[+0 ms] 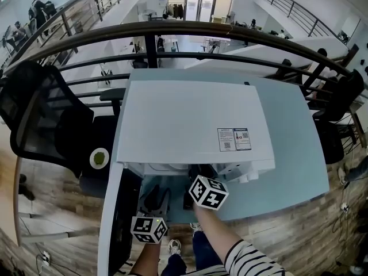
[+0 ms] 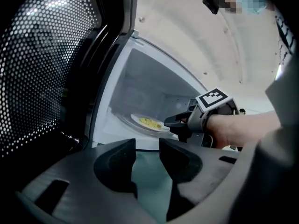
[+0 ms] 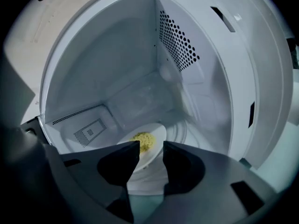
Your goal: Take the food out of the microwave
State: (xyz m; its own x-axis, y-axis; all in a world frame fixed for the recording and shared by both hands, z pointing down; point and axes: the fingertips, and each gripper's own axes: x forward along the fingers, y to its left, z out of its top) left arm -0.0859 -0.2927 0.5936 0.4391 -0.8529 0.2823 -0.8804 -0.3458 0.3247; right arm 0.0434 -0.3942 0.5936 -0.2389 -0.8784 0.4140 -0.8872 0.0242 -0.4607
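Note:
A white microwave [image 1: 190, 119] stands on the pale table [image 1: 299, 154] with its dark door [image 2: 46, 69] swung open to the left. Inside, a white plate [image 3: 154, 133] holds a small heap of yellow food [image 3: 142, 139]. My right gripper [image 3: 150, 148] reaches into the cavity, its jaws apart on either side of the plate's near rim; the left gripper view shows it [image 2: 175, 127] at the plate [image 2: 147, 122] edge. My left gripper [image 2: 148, 148] hovers open and empty before the opening, beside the door. From above, only the right gripper's marker cube [image 1: 208, 191] shows.
A black mesh office chair [image 1: 52, 119] stands left of the table, with a round white-and-green object [image 1: 99, 157] beside it. A curved dark railing [image 1: 172, 33] runs behind the table. The microwave's perforated side wall [image 3: 180, 41] is to the right of the plate.

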